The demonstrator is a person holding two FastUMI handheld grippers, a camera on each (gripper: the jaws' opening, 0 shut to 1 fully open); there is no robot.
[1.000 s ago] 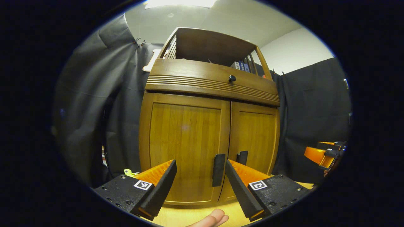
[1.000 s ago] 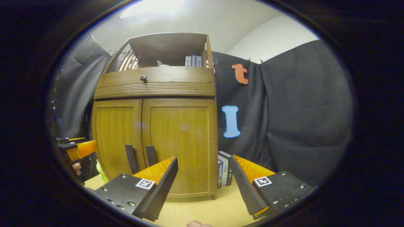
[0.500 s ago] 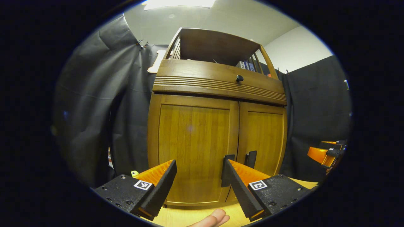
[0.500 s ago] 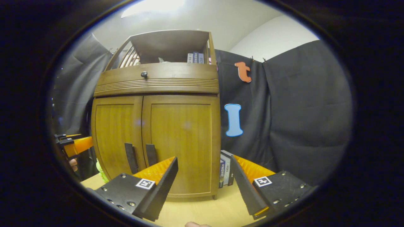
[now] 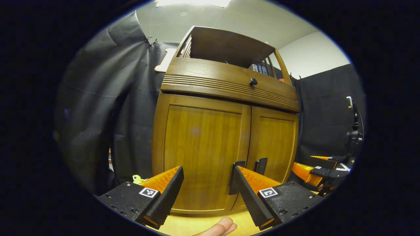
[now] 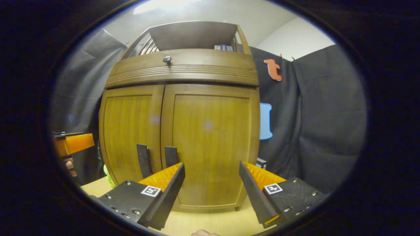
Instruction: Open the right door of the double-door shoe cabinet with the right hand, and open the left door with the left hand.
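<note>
Both cabinet doors shut; left gripper and right gripper spread-fingered, short of the handles.

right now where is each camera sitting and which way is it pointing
Left gripper view: rides the left gripper, faces the cabinet's left door; its open fingers and a fingertip show below.
Right gripper view: rides the right gripper, faces the right door; open fingers below.
Both share the cabinet, closed doors, two dark handles, and each other's gripper at the edge.
</note>
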